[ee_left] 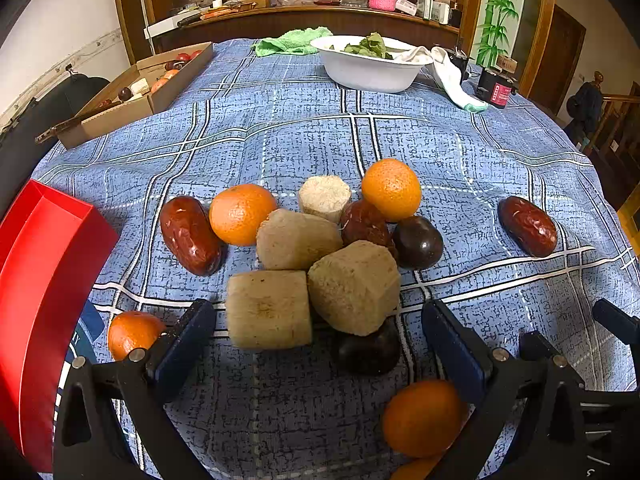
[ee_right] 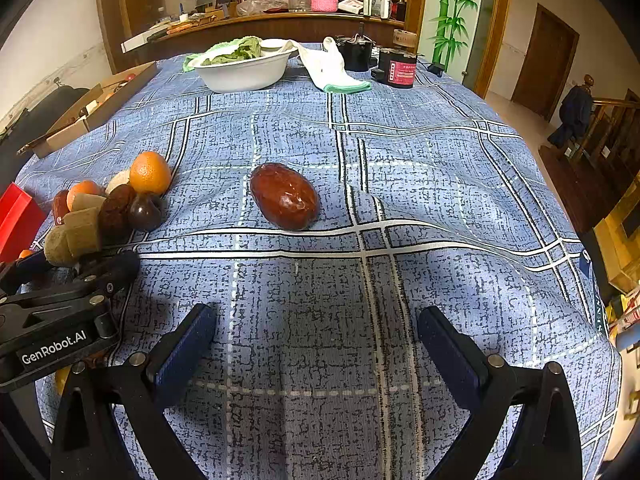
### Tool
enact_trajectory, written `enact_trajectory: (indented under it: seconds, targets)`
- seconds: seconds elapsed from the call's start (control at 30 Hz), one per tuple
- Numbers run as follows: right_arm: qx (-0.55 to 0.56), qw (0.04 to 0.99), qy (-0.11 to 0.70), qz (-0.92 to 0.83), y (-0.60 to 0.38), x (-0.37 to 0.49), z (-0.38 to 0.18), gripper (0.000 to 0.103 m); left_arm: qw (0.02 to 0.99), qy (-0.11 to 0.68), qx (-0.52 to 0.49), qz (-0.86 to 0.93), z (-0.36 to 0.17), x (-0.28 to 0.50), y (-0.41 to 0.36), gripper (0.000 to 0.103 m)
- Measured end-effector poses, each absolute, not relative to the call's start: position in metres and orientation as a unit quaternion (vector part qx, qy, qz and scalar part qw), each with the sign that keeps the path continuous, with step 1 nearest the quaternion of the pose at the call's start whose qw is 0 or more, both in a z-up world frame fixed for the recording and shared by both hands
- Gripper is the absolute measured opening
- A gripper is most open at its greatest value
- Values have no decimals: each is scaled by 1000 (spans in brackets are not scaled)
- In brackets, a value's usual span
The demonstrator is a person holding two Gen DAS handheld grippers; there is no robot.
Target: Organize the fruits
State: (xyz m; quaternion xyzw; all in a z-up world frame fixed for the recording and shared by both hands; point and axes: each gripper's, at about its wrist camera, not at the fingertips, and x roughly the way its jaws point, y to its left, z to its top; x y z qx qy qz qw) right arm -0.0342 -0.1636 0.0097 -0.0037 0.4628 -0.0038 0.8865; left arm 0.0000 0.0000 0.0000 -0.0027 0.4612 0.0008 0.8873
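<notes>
The bench (ee_left: 500, 148), under a blue plaid cloth, carries everything. At its far edge stands a white bowl (ee_left: 368, 66) of greens; along the left edge lies an open cardboard box (ee_left: 120, 116) with fruit already in it, and at the near left corner a red box (ee_left: 44, 264).

The fruit pile (ee_left: 320, 240) sits near the middle toward the near edge: pale cut chunks leaning on each other, oranges, dark round fruits and red dates, all touching. The left tool (ee_left: 318, 340) hangs over it with jaws spread wide, clamped on nothing; the nearest pale chunk (ee_left: 268, 308) lies just ahead between the pads. An orange (ee_left: 422, 416) rests close beside its right finger.

A lone red date (ee_right: 285, 196) lies apart toward the right edge. The right tool (ee_right: 316, 344) points at it, jaws likewise wide apart and empty.

The risk, as I judge it: the chunks prop one another, so closing on one may topple the rest, and nudged oranges could roll off the cloth's folds toward the near edge.
</notes>
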Motion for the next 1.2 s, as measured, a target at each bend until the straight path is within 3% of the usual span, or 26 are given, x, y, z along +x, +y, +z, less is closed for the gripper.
enact_trajectory:
  seconds: [0.7,1.2]
  targets:
    - [2,875,484,-6,-163,-30,10,102,877,480,2,-11,-1,9,3,103]
    - [4,875,483,-7,-164,-30,11,102,892,451,-24,-28,21,-29,28,102]
